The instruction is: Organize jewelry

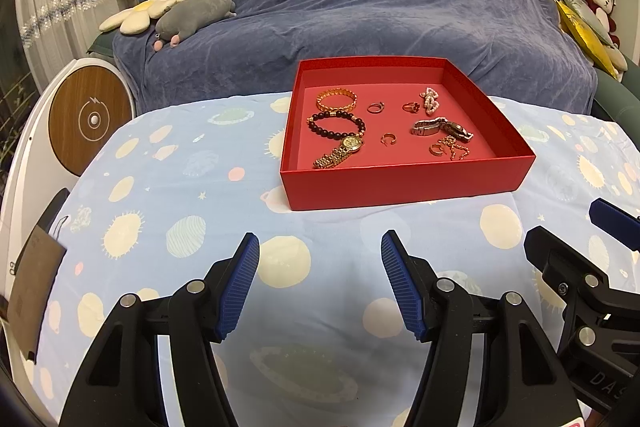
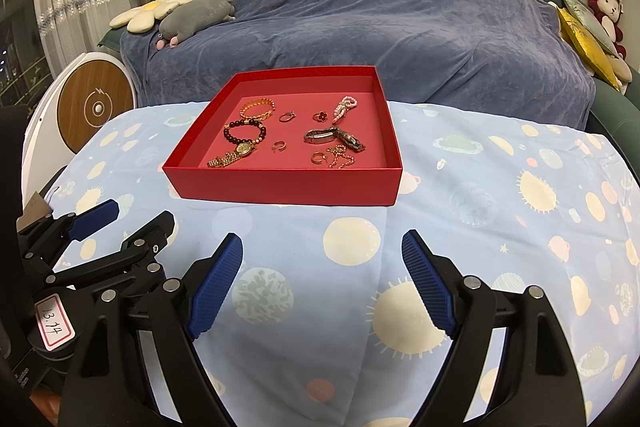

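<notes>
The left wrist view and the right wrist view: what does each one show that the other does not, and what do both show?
Only the left wrist view shows the left gripper from behind, jaws open and empty, with the right gripper at its right edge. Only the right wrist view shows the right gripper from behind, open and empty, and a handwritten label on the left gripper. Both show the red box holding jewelry, including the gold watch, on the planet-print cloth, with the blue-covered sofa behind.

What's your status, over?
Left tool and right tool open, empty, short of the red tray. Jewelry all inside tray. Nothing in the way.
</notes>
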Action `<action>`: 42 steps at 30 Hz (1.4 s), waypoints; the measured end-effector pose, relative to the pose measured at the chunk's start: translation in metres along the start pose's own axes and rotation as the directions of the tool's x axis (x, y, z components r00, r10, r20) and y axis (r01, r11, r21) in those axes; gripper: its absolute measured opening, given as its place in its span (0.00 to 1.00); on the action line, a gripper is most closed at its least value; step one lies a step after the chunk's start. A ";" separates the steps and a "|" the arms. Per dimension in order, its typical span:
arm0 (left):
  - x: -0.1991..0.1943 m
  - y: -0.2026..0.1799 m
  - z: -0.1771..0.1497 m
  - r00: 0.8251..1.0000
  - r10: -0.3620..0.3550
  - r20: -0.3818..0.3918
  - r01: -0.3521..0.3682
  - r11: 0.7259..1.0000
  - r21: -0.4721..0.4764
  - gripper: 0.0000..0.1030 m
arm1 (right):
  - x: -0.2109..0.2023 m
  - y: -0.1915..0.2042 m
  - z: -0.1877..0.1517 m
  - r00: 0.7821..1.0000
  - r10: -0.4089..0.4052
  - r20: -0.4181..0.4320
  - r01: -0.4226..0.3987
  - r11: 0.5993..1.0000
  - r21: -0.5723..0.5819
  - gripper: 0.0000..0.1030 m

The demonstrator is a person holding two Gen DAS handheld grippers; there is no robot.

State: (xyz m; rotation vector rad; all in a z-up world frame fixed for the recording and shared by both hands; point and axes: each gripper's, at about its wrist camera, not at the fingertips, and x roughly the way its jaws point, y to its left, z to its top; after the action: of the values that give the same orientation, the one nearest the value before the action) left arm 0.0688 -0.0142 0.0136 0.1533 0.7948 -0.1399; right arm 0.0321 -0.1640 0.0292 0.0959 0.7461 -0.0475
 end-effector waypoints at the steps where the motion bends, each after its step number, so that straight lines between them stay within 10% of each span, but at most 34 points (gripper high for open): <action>1: 0.000 0.001 0.001 1.000 0.001 0.001 -0.001 1.000 0.000 0.59 | 0.000 0.000 0.000 1.000 0.000 0.000 0.000 1.000 0.001 0.77; 42: -0.004 0.005 0.003 0.998 0.045 0.035 -0.044 0.999 -0.024 0.59 | 0.001 -0.003 0.001 1.000 -0.006 0.000 0.006 1.000 -0.006 0.78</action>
State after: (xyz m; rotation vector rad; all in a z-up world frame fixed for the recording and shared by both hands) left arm 0.0689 -0.0097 0.0195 0.1464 0.7566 -0.0911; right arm 0.0328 -0.1674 0.0291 0.0874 0.7462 -0.0512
